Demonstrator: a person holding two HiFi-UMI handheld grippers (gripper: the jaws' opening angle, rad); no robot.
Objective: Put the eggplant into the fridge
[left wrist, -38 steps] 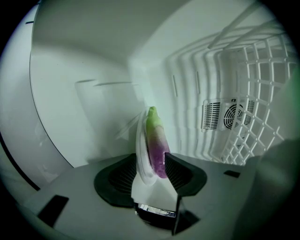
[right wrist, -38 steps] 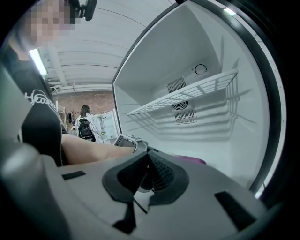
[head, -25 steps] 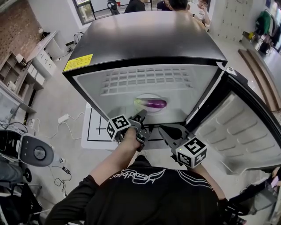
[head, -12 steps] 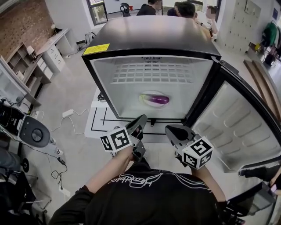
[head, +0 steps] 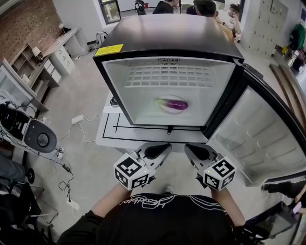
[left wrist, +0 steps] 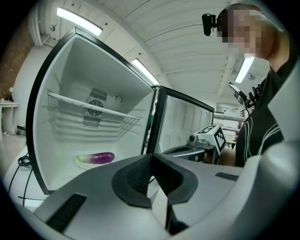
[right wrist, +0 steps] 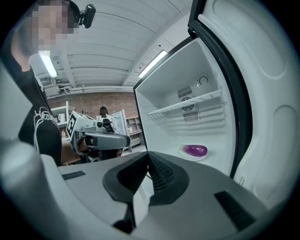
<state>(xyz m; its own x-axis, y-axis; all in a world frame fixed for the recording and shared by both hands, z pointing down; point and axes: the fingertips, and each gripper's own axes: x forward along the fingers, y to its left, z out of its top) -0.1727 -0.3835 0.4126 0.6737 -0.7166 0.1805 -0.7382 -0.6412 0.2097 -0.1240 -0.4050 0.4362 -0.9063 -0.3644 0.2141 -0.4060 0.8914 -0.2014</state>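
A purple eggplant point(head: 174, 104) with a green stem lies on a white plate point(head: 162, 107) on the floor of the open fridge point(head: 169, 36); it also shows as the eggplant point(left wrist: 96, 158) and the eggplant point(right wrist: 195, 150). My left gripper point(head: 162, 149) hangs in front of the fridge, outside it, shut with nothing in its jaws. Beside it my right gripper point(head: 190, 149) is shut and empty too. In the left gripper view the left gripper point(left wrist: 151, 165) points past the fridge's right edge; the right gripper point(right wrist: 147, 166) points at its left edge.
The fridge door point(head: 260, 134) stands wide open to the right. A wire shelf point(head: 167, 76) spans the fridge's upper part. The fridge stands on a white marked base point(head: 107, 131). Cables point(head: 71, 124) lie on the floor at left. People point(head: 205, 7) stand behind the fridge.
My left gripper pulled back out of the fridge toward me, rolled, and its jaws closed empty. The right gripper also drew back a little. The eggplant stayed on the plate.
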